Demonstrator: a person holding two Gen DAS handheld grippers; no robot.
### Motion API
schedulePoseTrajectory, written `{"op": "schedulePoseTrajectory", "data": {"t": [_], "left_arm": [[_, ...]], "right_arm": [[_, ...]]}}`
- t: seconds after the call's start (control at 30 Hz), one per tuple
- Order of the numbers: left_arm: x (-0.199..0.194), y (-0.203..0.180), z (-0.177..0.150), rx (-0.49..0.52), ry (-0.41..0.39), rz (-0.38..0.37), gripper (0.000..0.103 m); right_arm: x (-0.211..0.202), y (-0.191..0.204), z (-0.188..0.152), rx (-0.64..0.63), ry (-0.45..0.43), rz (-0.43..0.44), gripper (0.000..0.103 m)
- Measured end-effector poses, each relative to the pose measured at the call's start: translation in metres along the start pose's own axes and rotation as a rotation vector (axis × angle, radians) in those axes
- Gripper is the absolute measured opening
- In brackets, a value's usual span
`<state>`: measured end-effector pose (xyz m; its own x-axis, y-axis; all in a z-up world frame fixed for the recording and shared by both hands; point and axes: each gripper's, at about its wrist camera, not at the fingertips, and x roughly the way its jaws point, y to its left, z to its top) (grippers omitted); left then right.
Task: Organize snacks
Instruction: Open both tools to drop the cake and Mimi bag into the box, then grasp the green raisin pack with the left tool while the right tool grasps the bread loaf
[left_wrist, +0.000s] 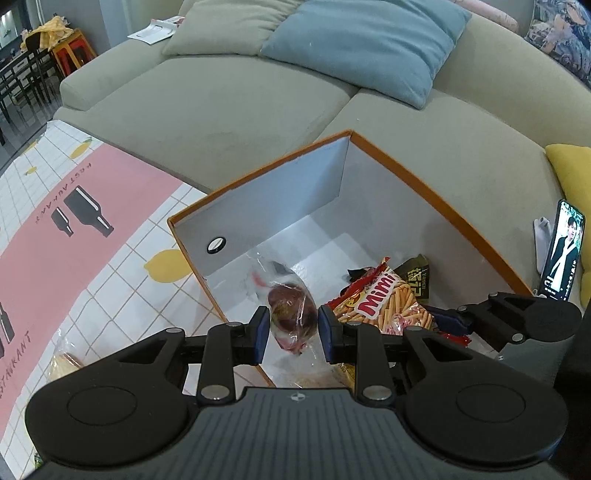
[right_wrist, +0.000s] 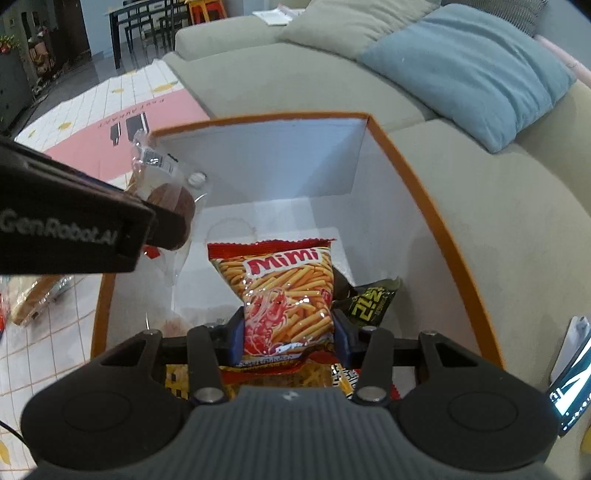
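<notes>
Left gripper (left_wrist: 291, 330): nearest to its camera; both blue pads press on a clear-wrapped brown pastry (left_wrist: 291, 314), so it is clamped on it, above the left side of the box.
Clear-wrapped brown pastry: hangs inside its transparent wrapper, over the white floor of the box near the left wall; in the right wrist view it shows beside the left gripper's black body (right_wrist: 92, 225).
Right gripper (right_wrist: 290, 332): jaws closed on the lower part of the red Mimi snack bag (right_wrist: 284, 291), one pad at each side of the bag.
Red Mimi snack bag: upright in the grip, inside the box toward its near right part; in the left wrist view it appears just right of the pastry (left_wrist: 384, 295).
Orange box (left_wrist: 436, 195): open on top, white inside, orange rim, a round hole in the left wall; it stands at the far edge of the tablecloth, against the sofa.
Black and yellow packet (right_wrist: 373, 299): lies in the box, behind the Mimi bag at the right side.
Tablecloth (left_wrist: 110, 266): white grid with lemons and a pink panel, left of the box.
Sofa (left_wrist: 229, 110): beige, behind the box, with a blue cushion (left_wrist: 365, 48).
Phone (left_wrist: 563, 251): upright, screen lit, right of the box.
</notes>
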<state>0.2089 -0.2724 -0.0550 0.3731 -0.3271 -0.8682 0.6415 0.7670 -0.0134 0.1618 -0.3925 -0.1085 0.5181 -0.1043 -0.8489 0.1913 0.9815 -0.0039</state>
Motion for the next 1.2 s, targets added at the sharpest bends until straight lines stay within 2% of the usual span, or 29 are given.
{"op": "schedulePoseTrajectory", "data": {"t": [0.13,0.23,0.3,0.43,0.5,0.63,0.73,0.9,1.03,1.2], "left_arm": [[0.001,0.002,0.001,-0.007,0.005,-0.001,0.035],[-0.002,0.002,0.000,-0.007,0.004,0.001,0.041],[-0.006,0.003,-0.002,-0.008,0.001,0.000,0.048],[-0.019,0.007,-0.005,-0.020,-0.020,-0.003,0.055],[-0.029,0.009,-0.007,-0.030,-0.035,0.000,0.059],[-0.049,0.016,-0.015,-0.054,-0.067,0.012,0.059],[-0.068,0.022,-0.024,-0.080,-0.109,0.029,0.059],[-0.102,0.032,-0.041,-0.116,-0.179,0.037,0.059],[-0.127,0.040,-0.059,-0.133,-0.240,0.101,0.059],[-0.146,0.055,-0.084,-0.178,-0.269,0.168,0.059]], "right_arm": [[0.002,0.001,0.002,-0.004,0.015,-0.008,0.046],[0.005,0.001,0.003,0.001,0.029,-0.015,0.047],[0.004,0.003,0.003,-0.009,0.025,-0.021,0.049],[0.001,0.008,0.004,-0.043,-0.007,-0.018,0.065],[-0.006,0.011,0.004,-0.059,-0.036,-0.025,0.065],[-0.025,0.018,0.002,-0.080,-0.112,-0.070,0.065],[-0.043,0.021,0.000,-0.060,-0.173,-0.073,0.065],[-0.076,0.030,-0.005,-0.011,-0.280,-0.045,0.065],[-0.099,0.051,-0.012,-0.010,-0.335,-0.004,0.065],[-0.114,0.081,-0.022,-0.055,-0.361,0.058,0.065]]}}
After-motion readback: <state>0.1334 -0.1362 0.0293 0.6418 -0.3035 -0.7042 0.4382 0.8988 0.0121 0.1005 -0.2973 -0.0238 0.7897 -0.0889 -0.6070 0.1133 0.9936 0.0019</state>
